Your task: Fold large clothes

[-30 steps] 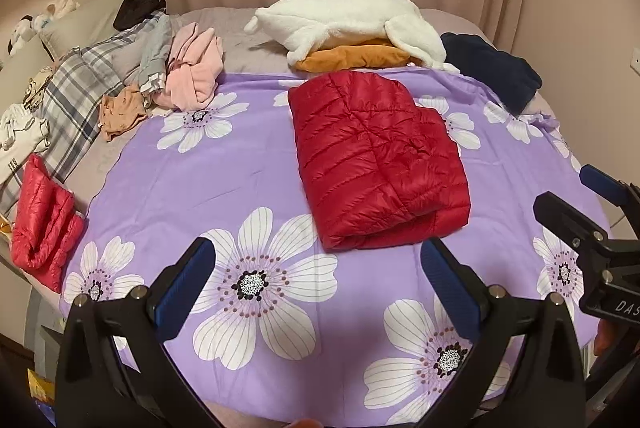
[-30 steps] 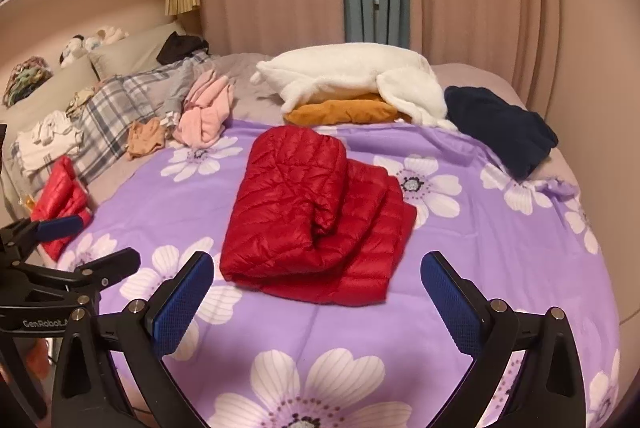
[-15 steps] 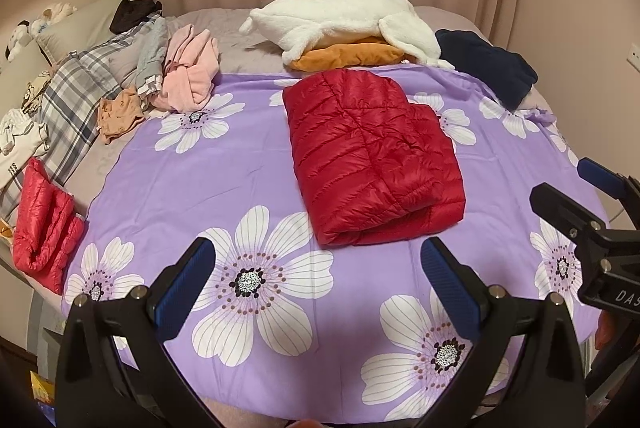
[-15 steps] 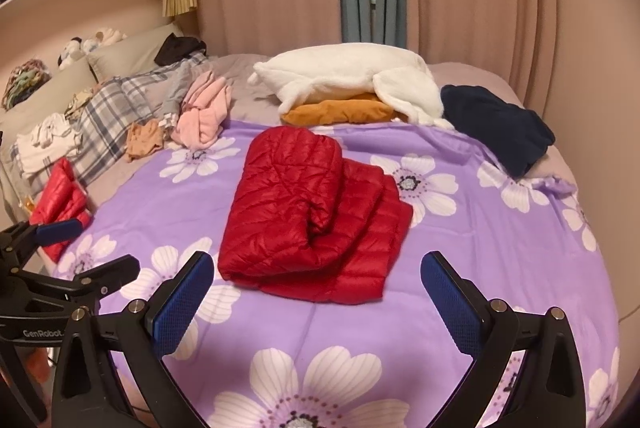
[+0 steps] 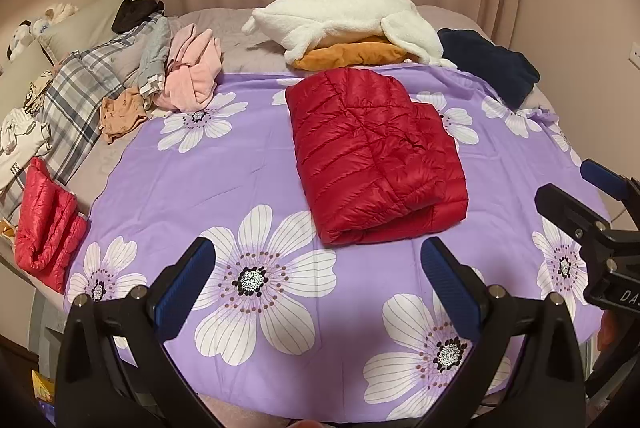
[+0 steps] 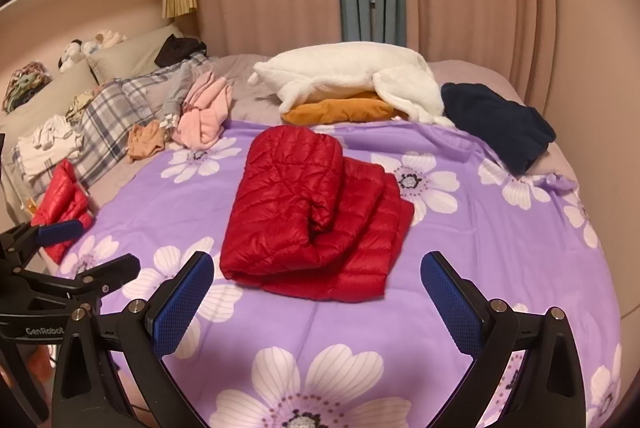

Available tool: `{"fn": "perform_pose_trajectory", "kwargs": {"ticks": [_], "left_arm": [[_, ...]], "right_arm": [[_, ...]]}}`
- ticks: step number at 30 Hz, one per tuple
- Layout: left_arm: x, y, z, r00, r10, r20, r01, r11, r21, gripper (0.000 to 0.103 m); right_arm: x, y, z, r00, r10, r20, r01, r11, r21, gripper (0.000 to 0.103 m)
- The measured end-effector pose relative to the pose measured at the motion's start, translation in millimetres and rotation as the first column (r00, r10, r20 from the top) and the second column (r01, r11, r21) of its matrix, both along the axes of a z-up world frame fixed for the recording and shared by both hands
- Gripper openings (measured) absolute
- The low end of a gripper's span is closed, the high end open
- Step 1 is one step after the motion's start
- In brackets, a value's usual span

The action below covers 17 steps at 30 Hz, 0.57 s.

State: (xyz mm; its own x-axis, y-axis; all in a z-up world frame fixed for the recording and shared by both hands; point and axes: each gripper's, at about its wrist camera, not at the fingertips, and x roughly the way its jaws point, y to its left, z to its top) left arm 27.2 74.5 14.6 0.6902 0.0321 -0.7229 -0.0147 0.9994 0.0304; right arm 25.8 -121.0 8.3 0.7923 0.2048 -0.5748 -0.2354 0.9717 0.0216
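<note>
Folded red quilted down jacket [image 5: 376,155] lies in a thick bundle near the middle of a purple bedspread printed with large white flowers [image 5: 224,179], which covers the bed. The left hand-held gripper [image 5: 318,284] hovers above the near edge of the bedspread, its blue-padded fingers [image 5: 182,290] spread wide and holding nothing; the jacket sits just beyond the fingertips, slightly to the right. The right hand-held gripper [image 6: 318,292] is likewise spread and empty, with the jacket lying just ahead between its fingers, apart from both pads. Each gripper shows at the edge of the other's view. Behind the jacket, a white fleece garment [image 5: 344,21] rests on top of a folded orange one [image 5: 352,53], with a dark navy garment [image 5: 488,65] just to their right. A crumpled pink garment [image 5: 192,75] and a grey plaid cloth [image 5: 84,87] lie along the left side, and a second, smaller red quilted piece [image 5: 46,224] sits at the bed's left edge.
</note>
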Motion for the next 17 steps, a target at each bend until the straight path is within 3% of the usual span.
{"fn": "perform_pose_trajectory", "kwargs": {"ticks": [17], "left_arm": [[5.9, 3.9, 2.1, 1.000, 0.005, 0.014, -0.005, 1.000, -0.001, 0.103]], "right_arm": [[-1.0, -2.0, -2.9, 1.000, -0.002, -0.006, 0.002, 1.000, 0.005, 0.102]]}}
